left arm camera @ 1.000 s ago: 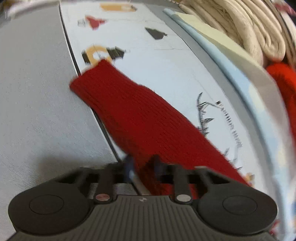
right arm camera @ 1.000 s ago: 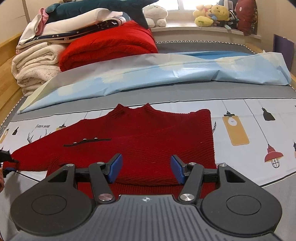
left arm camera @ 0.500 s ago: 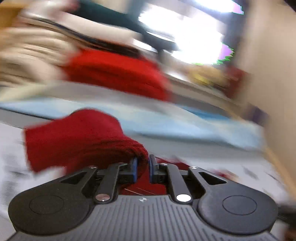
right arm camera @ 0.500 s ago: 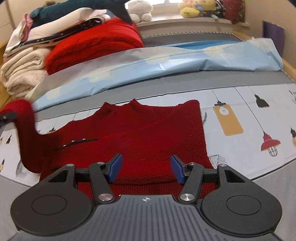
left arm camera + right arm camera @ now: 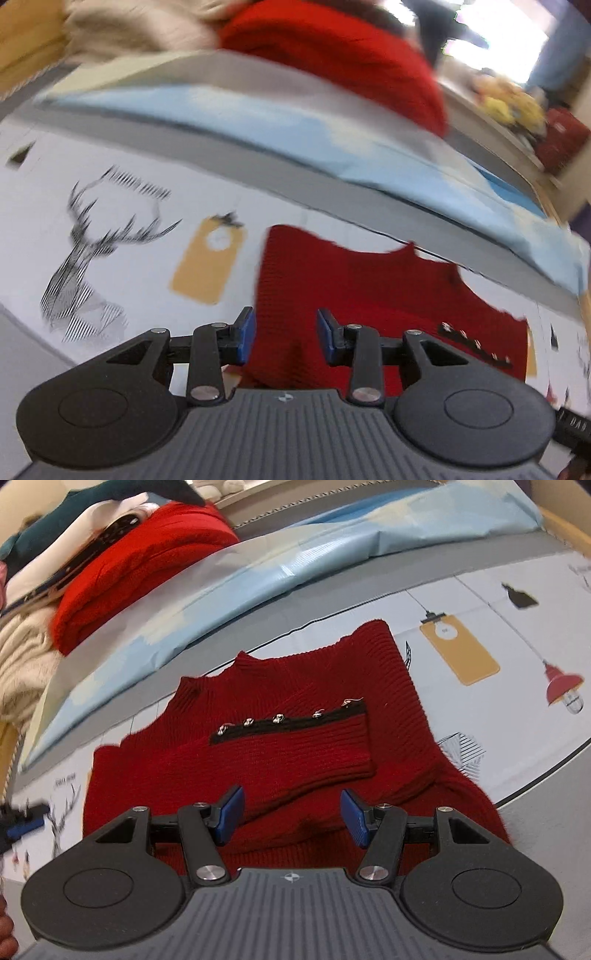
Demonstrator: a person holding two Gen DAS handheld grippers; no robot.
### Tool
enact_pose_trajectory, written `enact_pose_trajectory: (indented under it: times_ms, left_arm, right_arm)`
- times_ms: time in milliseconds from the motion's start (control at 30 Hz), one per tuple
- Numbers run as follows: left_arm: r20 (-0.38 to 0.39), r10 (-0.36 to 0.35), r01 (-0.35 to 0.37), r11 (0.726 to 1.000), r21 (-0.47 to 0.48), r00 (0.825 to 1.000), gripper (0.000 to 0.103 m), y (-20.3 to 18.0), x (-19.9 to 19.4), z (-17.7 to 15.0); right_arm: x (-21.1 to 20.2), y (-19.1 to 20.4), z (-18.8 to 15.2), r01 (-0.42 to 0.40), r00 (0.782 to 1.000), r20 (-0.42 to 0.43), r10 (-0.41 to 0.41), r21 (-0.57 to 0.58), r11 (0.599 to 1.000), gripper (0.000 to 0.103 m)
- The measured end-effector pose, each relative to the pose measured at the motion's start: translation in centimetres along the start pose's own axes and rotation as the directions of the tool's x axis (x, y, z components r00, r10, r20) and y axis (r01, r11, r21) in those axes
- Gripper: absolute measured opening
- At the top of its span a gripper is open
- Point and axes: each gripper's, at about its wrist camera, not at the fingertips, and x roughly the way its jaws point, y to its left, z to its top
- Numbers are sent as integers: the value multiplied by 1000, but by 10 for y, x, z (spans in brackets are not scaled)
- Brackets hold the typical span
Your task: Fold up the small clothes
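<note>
Sweater: your red sweater (image 5: 295, 746) lies flat on the printed sheet (image 5: 480, 602) on the bed, neck toward the far side.
Sleeve: one sleeve (image 5: 306, 753) is folded across the chest, its cuff pointing to your right; a black strip with small silver buttons (image 5: 280, 720) runs along its upper edge.
Right side of sweater: from your right wrist camera, the garment's right edge bulges out past the folded sleeve toward the sheet's near border.
Left gripper: your left gripper (image 5: 284, 336) hangs above the sweater's near-left part with the fingers (image 5: 245, 332) spread and nothing between them; the left finger sits over the sweater's left edge. This view is blurred.
Right gripper: your right gripper (image 5: 291, 819) is low over the near hem, fingers (image 5: 231, 812) spread wide, holding nothing; you cannot tell whether the pads touch the knit.
Sheet print: a deer head (image 5: 85, 258) and a yellow tag (image 5: 210, 262) lie to the left of the sweater; a hanging yellow tag (image 5: 460, 653) and a red lamp (image 5: 563, 683) lie to its right.
Beyond the sweater: a pale blue cover (image 5: 295, 565) stretches across the bed behind a grey band.
Far corner: a stack with a bright red knit (image 5: 140, 576), a cream blanket (image 5: 22, 664) and dark and white folded pieces sits at the back left.
</note>
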Motion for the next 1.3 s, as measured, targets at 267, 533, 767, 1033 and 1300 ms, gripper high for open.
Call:
enact_pose_trajectory:
  times_ms: [267, 533, 767, 1033, 1300]
  left_arm:
    - [19, -37, 37, 999, -24, 999, 40, 9, -9, 16]
    - [10, -47, 47, 999, -19, 999, 40, 16, -10, 19]
    - [3, -44, 44, 999, -31, 999, 40, 23, -4, 23]
    - [-36, -51, 51, 999, -14, 998, 40, 18, 9, 16]
    - [-105, -71, 73, 997, 10, 992, 40, 6, 33, 2]
  right_arm:
    - [19, -32, 5, -24, 998, 58, 9, 276, 961, 44]
    - [53, -64, 1, 13, 1000, 0, -14, 458, 889, 47]
    - [38, -37, 17, -19, 985, 171, -29, 276, 961, 9]
    - [-15, -22, 34, 39, 905, 411, -109, 175, 984, 9]
    - [3, -43, 35, 115, 946, 273, -177, 228, 967, 25]
